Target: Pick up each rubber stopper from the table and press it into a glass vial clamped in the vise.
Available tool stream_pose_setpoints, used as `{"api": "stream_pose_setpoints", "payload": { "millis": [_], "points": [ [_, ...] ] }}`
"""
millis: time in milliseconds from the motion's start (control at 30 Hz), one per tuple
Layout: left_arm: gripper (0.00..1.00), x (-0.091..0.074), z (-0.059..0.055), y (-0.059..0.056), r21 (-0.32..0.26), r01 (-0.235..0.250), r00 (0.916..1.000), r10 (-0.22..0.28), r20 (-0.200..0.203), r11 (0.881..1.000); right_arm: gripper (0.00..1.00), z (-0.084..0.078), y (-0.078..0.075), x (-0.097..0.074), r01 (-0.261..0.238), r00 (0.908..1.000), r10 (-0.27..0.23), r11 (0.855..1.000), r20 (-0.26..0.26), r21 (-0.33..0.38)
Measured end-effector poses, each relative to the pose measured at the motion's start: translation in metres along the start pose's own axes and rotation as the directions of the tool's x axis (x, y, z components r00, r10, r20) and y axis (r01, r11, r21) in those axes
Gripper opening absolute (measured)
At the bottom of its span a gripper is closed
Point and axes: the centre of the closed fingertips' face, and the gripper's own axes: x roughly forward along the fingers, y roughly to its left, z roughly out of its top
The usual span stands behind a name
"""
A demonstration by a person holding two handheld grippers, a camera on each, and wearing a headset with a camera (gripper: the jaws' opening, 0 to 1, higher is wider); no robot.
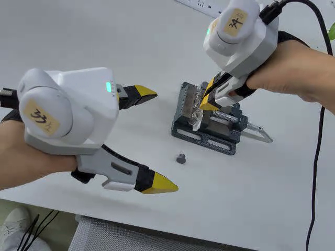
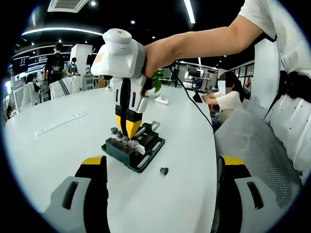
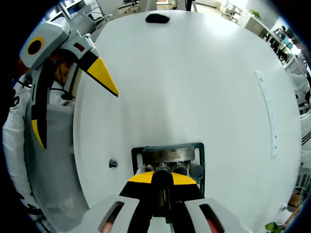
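Note:
A dark vise [image 1: 208,137] stands mid-table and clamps a row of glass vials [image 3: 180,169]. My right gripper [image 1: 207,103] points down at the vials, shut on a dark rubber stopper [image 3: 163,179] held right above the row. The same gripper [image 2: 127,127] hangs over the vise [image 2: 146,150] in the left gripper view. One loose rubber stopper [image 1: 181,158] lies on the white table in front of the vise, also seen as a small stopper [image 2: 164,171] and a small stopper [image 3: 112,163]. My left gripper [image 1: 153,138] hovers wide open to the left with nothing between its jaws.
A power strip [image 1: 201,5] lies at the table's far edge and a black cable [image 1: 316,157] trails down the right side. A grey mesh chair [image 1: 131,235] sits below the near edge. A white strip [image 3: 268,107] lies on the table. People sit in the background.

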Motion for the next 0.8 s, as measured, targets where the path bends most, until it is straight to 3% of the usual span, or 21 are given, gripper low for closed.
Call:
{"api": "stream_pose_setpoints", "payload": {
  "millis": [800],
  "points": [
    [0.94,0.0008,-0.0010,0.0003,-0.006,0.000,1.0000,0.000,0.001,1.000,0.09,-0.0001,0.0028,-0.0054,0.008,0.9987,-0.010,0.999,0.050,0.035]
  ]
}}
